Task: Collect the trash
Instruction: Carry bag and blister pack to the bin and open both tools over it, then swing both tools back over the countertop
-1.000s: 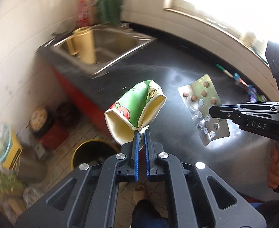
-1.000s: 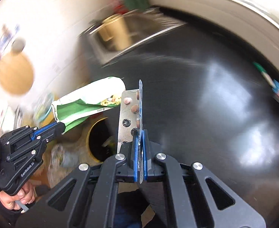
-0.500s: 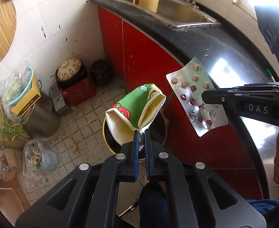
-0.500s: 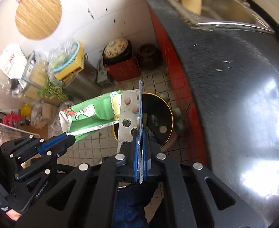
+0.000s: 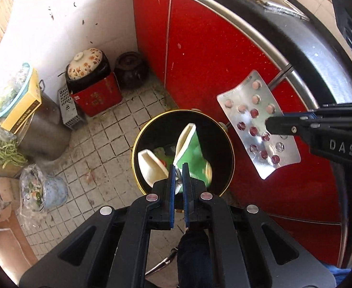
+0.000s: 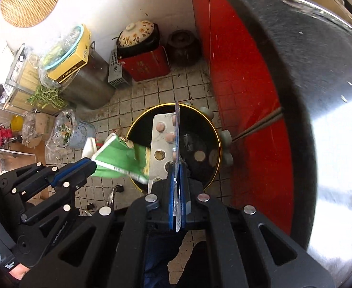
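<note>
1. The black bin [image 5: 183, 122] is sitting at frame centre; release off its rim risks a floor drop.
2. The left gripper [image 5: 178, 180], jaws pinching the green carton [image 5: 190, 153], is hanging over it.
3. The right gripper [image 6: 176, 182], jaws pinching the blister pack [image 6: 162, 144], could let it flutter aside.

One bin [image 5: 152, 129], one carton [image 5: 190, 153], one blister pack [image 5: 248, 110].

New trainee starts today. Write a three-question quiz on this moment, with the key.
1. True or false: the left gripper is shut on the green carton.
2. What does the right gripper hold? A pill blister pack; B spoon; C cup.
3. Fill in: both items hang over the black ____ with the yellow rim.

Key: 1 true; 2 A; 3 bin.
</note>
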